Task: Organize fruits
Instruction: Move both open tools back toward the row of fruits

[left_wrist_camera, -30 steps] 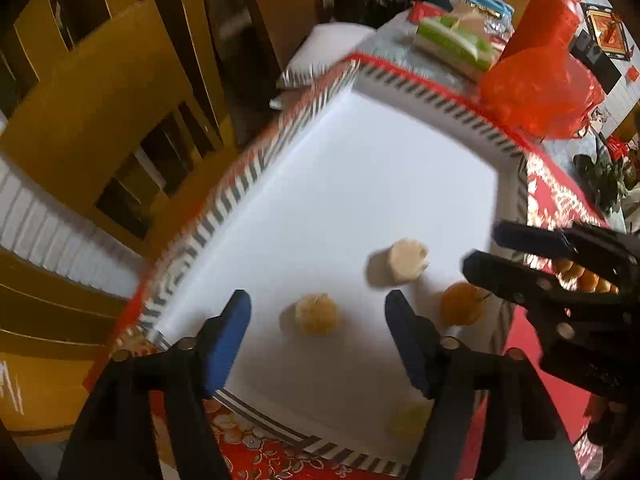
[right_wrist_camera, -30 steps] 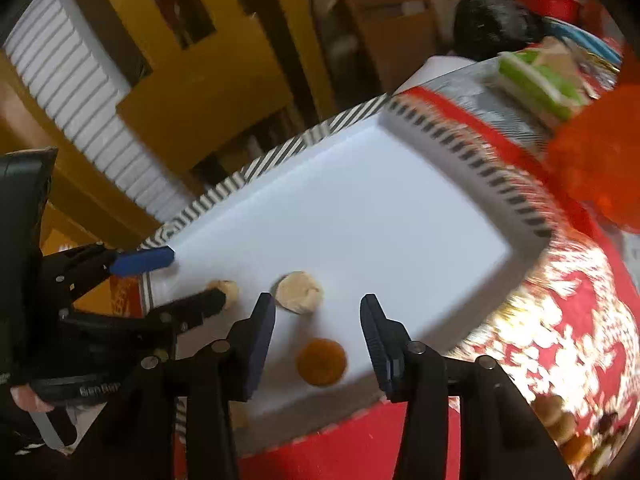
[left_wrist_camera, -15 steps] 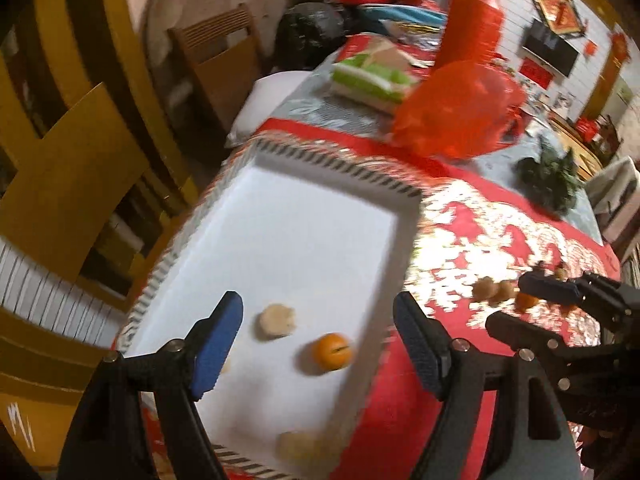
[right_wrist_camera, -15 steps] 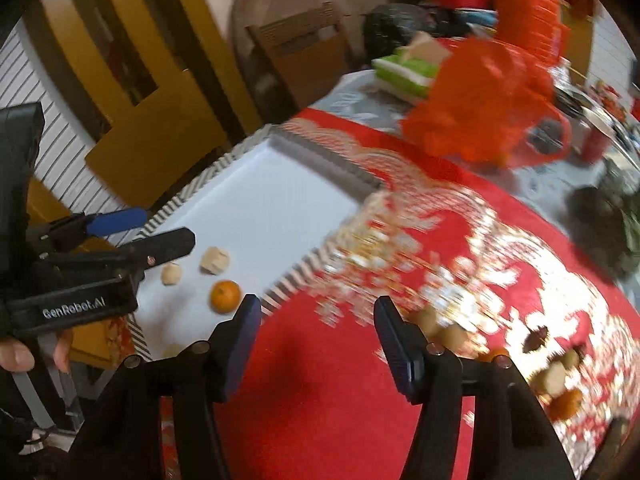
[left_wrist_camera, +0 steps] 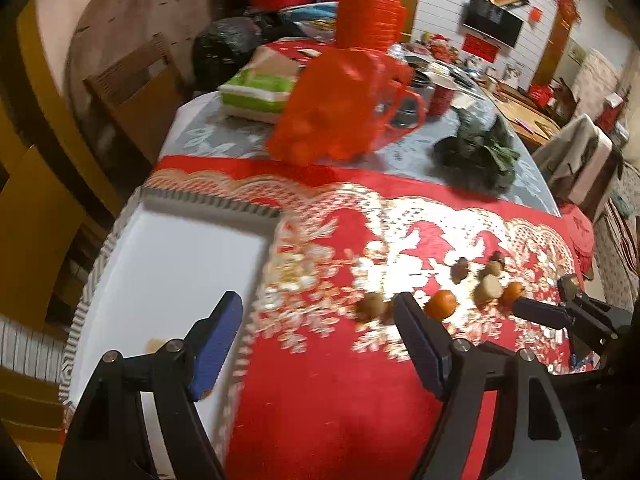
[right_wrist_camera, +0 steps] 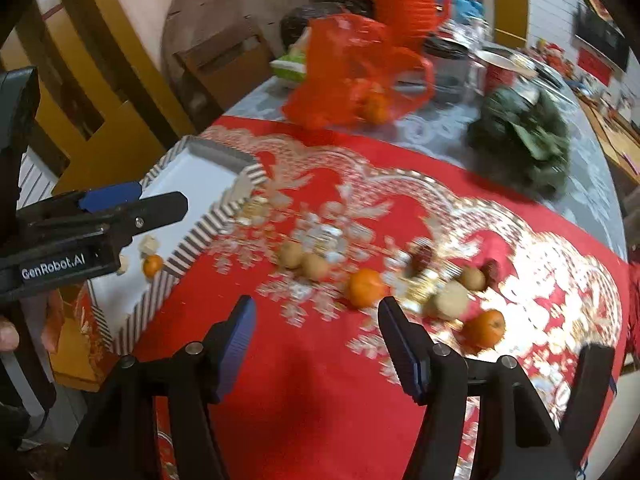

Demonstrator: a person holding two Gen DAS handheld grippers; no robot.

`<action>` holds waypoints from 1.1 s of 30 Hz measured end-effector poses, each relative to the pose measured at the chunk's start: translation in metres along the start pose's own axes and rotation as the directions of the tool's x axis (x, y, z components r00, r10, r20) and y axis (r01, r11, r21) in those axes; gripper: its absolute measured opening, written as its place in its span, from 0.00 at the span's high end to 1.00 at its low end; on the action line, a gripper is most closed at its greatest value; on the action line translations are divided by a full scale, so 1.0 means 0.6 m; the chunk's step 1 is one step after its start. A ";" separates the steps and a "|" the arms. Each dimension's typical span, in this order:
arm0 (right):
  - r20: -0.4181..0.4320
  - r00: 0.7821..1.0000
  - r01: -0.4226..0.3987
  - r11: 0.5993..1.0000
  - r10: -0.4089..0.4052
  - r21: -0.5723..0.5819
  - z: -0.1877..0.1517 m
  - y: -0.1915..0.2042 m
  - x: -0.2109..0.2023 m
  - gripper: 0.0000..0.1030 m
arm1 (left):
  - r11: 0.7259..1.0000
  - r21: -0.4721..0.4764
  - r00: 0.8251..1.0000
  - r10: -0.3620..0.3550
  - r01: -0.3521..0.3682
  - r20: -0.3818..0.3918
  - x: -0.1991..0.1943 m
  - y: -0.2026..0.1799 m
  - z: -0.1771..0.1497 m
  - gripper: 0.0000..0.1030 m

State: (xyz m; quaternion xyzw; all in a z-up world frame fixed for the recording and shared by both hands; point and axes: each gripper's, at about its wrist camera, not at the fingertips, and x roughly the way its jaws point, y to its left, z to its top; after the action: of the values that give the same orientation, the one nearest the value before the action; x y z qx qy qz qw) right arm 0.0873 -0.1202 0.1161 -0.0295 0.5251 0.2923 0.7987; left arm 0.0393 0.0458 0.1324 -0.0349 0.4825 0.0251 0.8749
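Cluttered with red festive goods, the long worktop (right_wrist_camera: 304,360) carries a red and gold cloth where we work. Our left tool (left_wrist_camera: 320,344) and right tool (right_wrist_camera: 316,340) both hang with jaws wide apart and nothing between them, pointed at the loose fruit, which we judge is the next batch to collect. That fruit lies scattered on the cloth: two pale round ones (right_wrist_camera: 304,260) touching each other, a mandarin (right_wrist_camera: 365,287) just beside them, another mandarin (right_wrist_camera: 485,328) nearer the edge, and small dark pieces we cannot name through the blur. The striped tray (right_wrist_camera: 192,240) sits to the left, already holding a mandarin (right_wrist_camera: 152,265) and pale bits partly hidden behind the left tool. An orange bag (right_wrist_camera: 348,76) well behind seems to hold more fruit, though its contents are hard to make out
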 end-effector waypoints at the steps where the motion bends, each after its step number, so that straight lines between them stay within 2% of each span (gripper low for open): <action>1: -0.001 1.000 0.006 1.000 -0.006 0.013 -0.006 -0.014 -0.004 0.34 | 1.000 0.006 1.000 -0.005 0.005 -0.001 0.003 -0.010 0.002 0.25; 11: -0.033 0.999 0.043 0.992 -0.040 0.115 -0.049 -0.116 -0.010 0.33 | 0.994 0.078 0.995 -0.069 0.074 -0.066 0.056 -0.111 0.013 0.23; 18: -0.054 0.998 0.040 0.987 -0.032 0.153 -0.061 -0.158 -0.003 0.33 | 0.983 0.120 0.975 -0.113 0.137 -0.190 0.128 -0.160 -0.007 0.23; 24: -0.062 0.998 0.026 0.987 -0.017 0.160 -0.063 -0.174 0.008 0.33 | 0.979 0.113 0.957 -0.134 0.168 -0.257 0.181 -0.177 -0.020 0.23; 27: -0.061 0.998 0.029 0.985 -0.019 0.170 -0.060 -0.185 0.016 0.33 | 0.982 0.131 0.968 -0.106 0.139 -0.229 0.186 -0.182 -0.018 0.22; 33: -0.076 0.996 0.061 0.984 -0.049 0.166 -0.049 -0.207 0.035 0.33 | 0.980 0.114 0.965 -0.132 0.160 -0.226 0.179 -0.179 -0.007 0.21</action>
State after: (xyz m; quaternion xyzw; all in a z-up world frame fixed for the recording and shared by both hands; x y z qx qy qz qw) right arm 0.1310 -0.2240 0.0527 0.0129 0.5753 0.2233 0.7867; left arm 0.1013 -0.0603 0.0433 -0.0154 0.5721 -0.0753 0.8166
